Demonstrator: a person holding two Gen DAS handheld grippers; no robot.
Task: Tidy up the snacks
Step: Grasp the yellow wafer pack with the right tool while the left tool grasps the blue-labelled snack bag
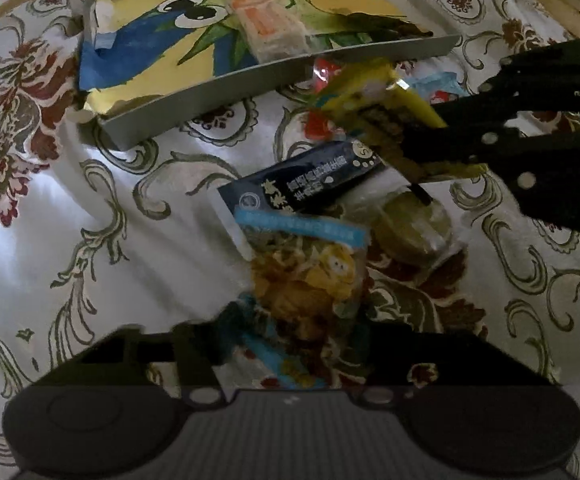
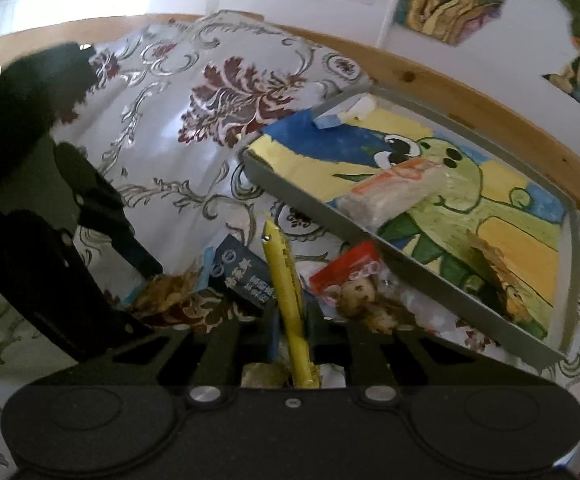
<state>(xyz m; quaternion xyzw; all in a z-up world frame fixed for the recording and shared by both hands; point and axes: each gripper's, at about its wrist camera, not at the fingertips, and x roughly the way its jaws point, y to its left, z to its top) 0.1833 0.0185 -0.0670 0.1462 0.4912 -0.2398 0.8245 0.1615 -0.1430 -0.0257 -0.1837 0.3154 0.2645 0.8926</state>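
Note:
My left gripper (image 1: 290, 334) points steeply down with its fingers closed on a clear snack packet (image 1: 310, 276) that has a blue top strip and a yellow cartoon. My right gripper (image 2: 290, 322) is shut on a thin yellow packet (image 2: 284, 280), seen edge-on and lifted a little off the pile. In the left wrist view the right gripper (image 1: 394, 136) reaches in from the right with the yellow packet (image 1: 370, 96). A grey tray (image 1: 194, 100) lined with a cartoon drawing holds an orange-and-white wrapped snack (image 1: 270, 24). In the right wrist view the tray (image 2: 314, 216) lies ahead to the right.
Loose snacks lie on the floral tablecloth (image 1: 70, 220): a dark navy packet (image 1: 302, 184), a green cake in clear wrap (image 1: 414, 228), a red packet (image 2: 346, 268). A small white-and-blue packet (image 2: 346, 114) sits in the tray's corner. The wooden table edge (image 2: 430, 80) runs behind.

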